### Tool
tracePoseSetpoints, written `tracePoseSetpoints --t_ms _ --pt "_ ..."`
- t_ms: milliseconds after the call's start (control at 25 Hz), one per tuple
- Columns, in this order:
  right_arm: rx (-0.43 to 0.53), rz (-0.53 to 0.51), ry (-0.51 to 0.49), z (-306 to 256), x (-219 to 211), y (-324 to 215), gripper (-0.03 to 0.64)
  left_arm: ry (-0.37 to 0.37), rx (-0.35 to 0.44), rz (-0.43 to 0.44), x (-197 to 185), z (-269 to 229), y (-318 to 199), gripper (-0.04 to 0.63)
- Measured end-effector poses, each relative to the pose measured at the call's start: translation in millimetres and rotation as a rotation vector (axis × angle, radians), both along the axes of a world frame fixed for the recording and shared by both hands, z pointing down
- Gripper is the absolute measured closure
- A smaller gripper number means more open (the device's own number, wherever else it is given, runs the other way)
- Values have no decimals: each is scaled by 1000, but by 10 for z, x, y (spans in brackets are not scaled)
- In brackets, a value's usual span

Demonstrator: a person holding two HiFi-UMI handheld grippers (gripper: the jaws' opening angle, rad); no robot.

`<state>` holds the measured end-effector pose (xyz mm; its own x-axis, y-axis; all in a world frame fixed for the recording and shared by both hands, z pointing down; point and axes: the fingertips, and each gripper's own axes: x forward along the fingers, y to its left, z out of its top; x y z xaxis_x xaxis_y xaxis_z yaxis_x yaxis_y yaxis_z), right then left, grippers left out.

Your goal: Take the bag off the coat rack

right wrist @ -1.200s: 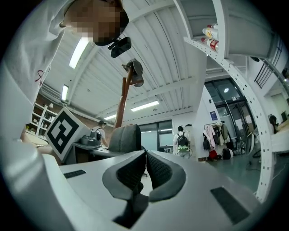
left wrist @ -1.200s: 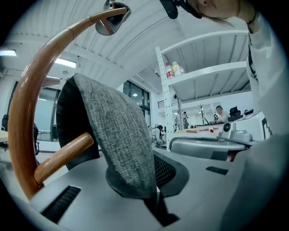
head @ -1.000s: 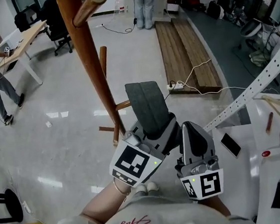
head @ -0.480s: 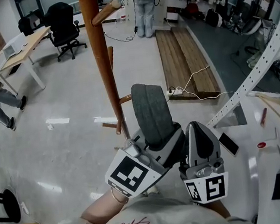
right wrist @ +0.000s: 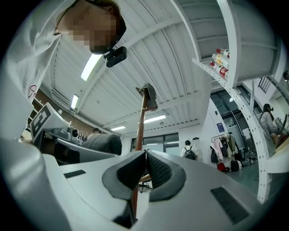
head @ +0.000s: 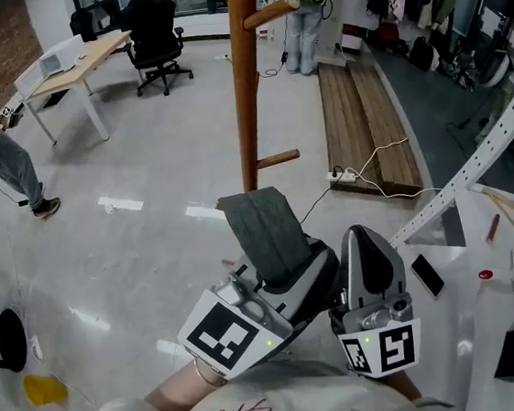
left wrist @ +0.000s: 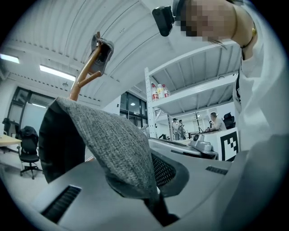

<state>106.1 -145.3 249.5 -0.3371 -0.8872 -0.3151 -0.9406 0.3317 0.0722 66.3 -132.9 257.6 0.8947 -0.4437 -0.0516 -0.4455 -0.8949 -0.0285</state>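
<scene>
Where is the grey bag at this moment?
Head view, centre: the grey bag sticks up from the left gripper, which is shut on it, just left of the right gripper and in front of the wooden coat rack.

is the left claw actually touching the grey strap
Touching. The left gripper view shows the left claw shut on the grey strap, its fabric pinched between the pads.

Far left stands a desk (head: 83, 56) beside a black office chair (head: 153, 23); wooden planks (head: 368, 127) lie far right.
</scene>
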Motion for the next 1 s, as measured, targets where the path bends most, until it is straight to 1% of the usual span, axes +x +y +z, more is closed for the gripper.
tracePoseSetpoints --t_ms 240,400,480,720,1000 --pt "-2 -106 7 3 -277 10 597 14 -6 -132 -288 -13 -39 575" --pt "-8 -150 2 4 -448 -29 597 12 -17 -206 -502 34 -121 575" --pt "-18 -168 4 18 -507 -70 597 13 -28 -224 -569 50 -161 575" --pt "-84 -271 17 148 -658 -170 597 13 -53 -256 -624 132 -256 575" --pt "-90 -282 43 168 -728 -218 597 18 -63 -267 -667 132 -310 575"
